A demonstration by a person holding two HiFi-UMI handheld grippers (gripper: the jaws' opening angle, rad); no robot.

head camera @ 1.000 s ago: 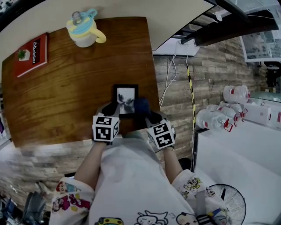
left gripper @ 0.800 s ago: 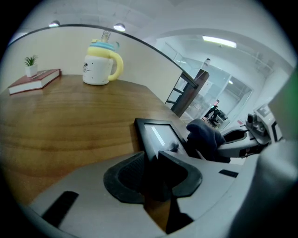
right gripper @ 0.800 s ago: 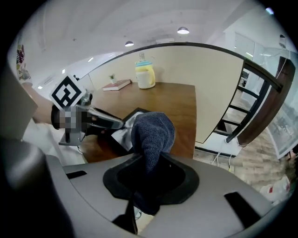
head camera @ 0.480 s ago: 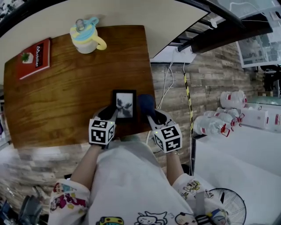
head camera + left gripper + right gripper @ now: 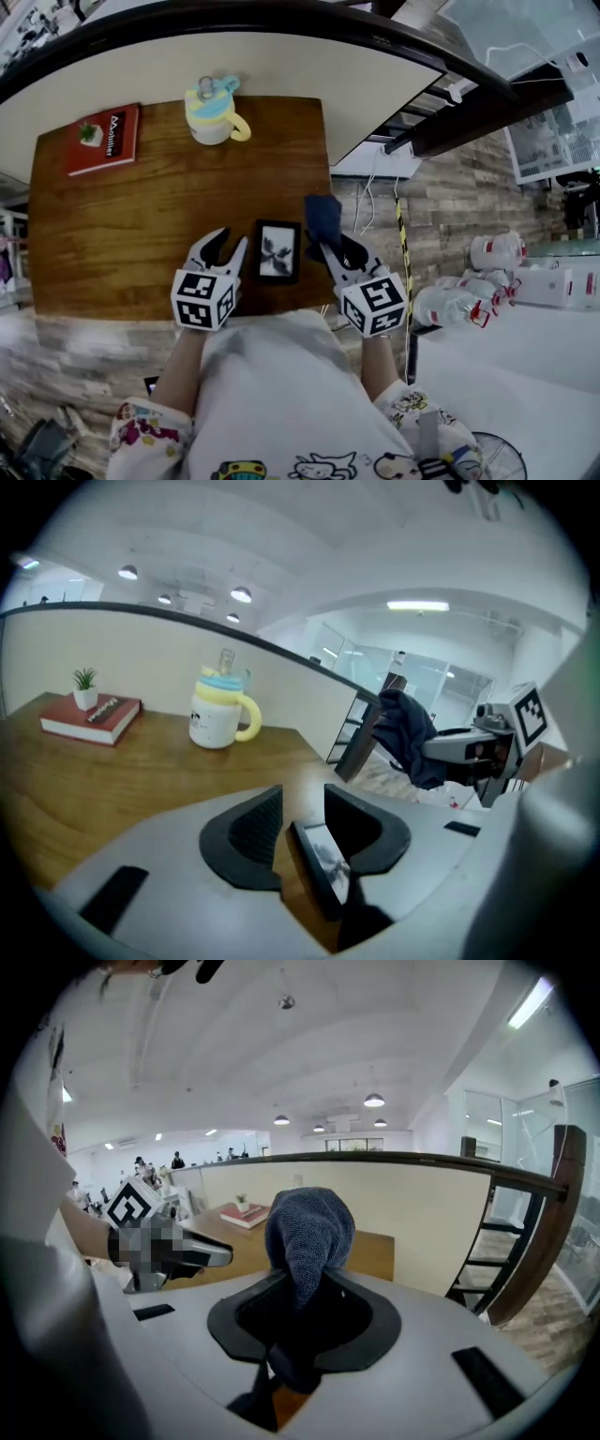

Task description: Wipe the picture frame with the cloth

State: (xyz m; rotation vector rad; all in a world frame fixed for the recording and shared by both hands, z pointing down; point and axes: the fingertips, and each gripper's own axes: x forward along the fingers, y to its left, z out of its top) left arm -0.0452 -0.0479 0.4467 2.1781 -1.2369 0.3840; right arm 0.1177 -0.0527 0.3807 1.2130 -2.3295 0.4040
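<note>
- left gripper (image 5: 221, 253) lower centre-left; jaws spread, just been opening, nothing pinched between them
- right gripper (image 5: 330, 248) lower centre-right; jaws pinching blue cloth (image 5: 322, 216), bunched above them
- picture frame (image 5: 277, 251) flat on desk (image 5: 131, 225), between both grippers

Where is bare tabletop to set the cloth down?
Bare: the wide stretch of brown wooden table between red book, yellow-handled white mug and black picture frame. Crowded: the near right corner around the frame.
</note>
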